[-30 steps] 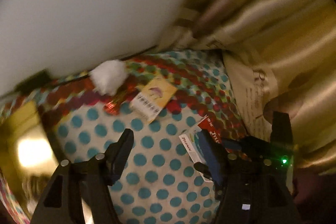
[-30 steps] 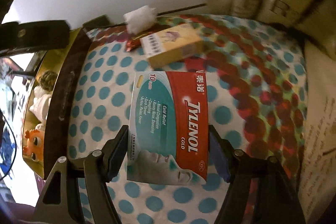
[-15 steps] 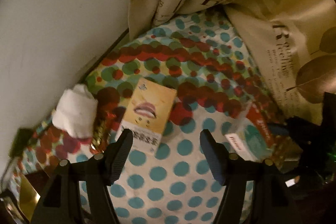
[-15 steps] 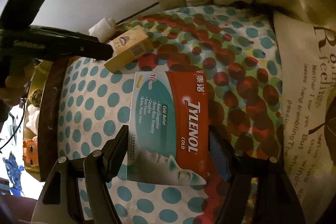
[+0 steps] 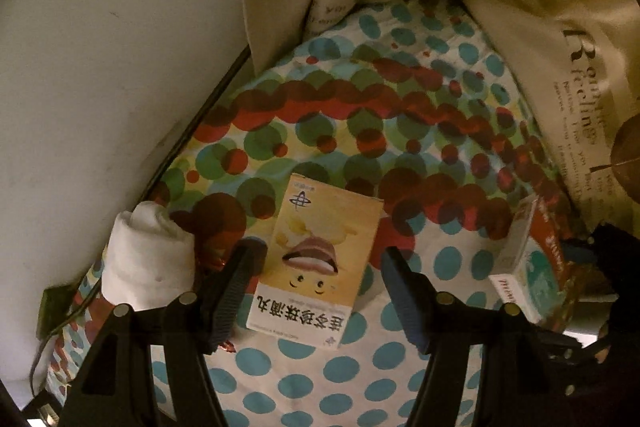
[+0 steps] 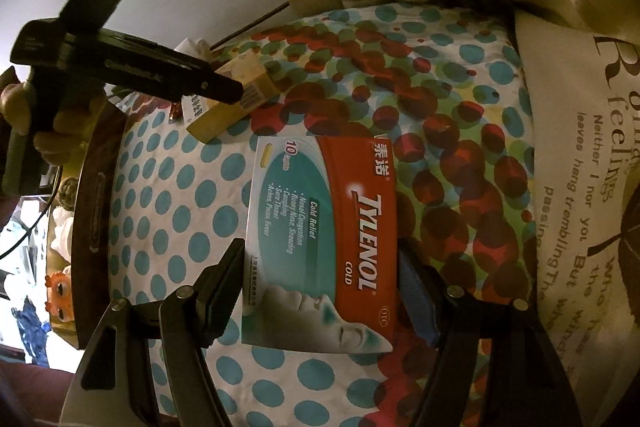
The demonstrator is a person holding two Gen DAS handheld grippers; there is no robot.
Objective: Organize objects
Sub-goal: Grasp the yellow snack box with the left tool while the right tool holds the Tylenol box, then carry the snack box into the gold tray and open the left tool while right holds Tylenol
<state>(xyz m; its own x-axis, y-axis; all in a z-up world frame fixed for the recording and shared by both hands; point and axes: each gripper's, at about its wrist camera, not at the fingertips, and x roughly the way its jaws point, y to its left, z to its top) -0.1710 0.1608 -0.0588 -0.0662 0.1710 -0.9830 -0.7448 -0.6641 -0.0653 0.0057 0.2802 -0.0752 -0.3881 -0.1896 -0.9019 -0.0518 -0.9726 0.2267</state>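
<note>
In the right wrist view, a flat red-and-teal Tylenol Cold carton (image 6: 320, 247) is grasped at its lower half by the right gripper (image 6: 320, 291), both pads pressed against its long edges; the carton fills the centre of the frame above a white bedspread with teal, red and green dots (image 6: 168, 187). At the upper left of that frame, the left gripper (image 6: 224, 91) is seen from the side, carried by a hand (image 6: 52, 131), with its tip over a yellow rectangular medicine box with a cartoon mouth (image 6: 236, 95).

In the left wrist view, the same yellow box (image 5: 320, 259) lies flat on the dotted bedspread (image 5: 360, 379) in the lower centre, between the released fingers of the left gripper (image 5: 316, 291). The left finger (image 5: 232, 291) is just beside the box's left edge; whether it touches cannot be told. The right finger (image 5: 404, 295) stands clear of it. A rolled white cloth (image 5: 148, 263) lies at the lower left, against a pale wall (image 5: 100, 67). The Tylenol carton (image 5: 532, 267) appears at the right edge. Cream pillows printed with brown lettering (image 5: 568, 67) fill the upper right.
</note>
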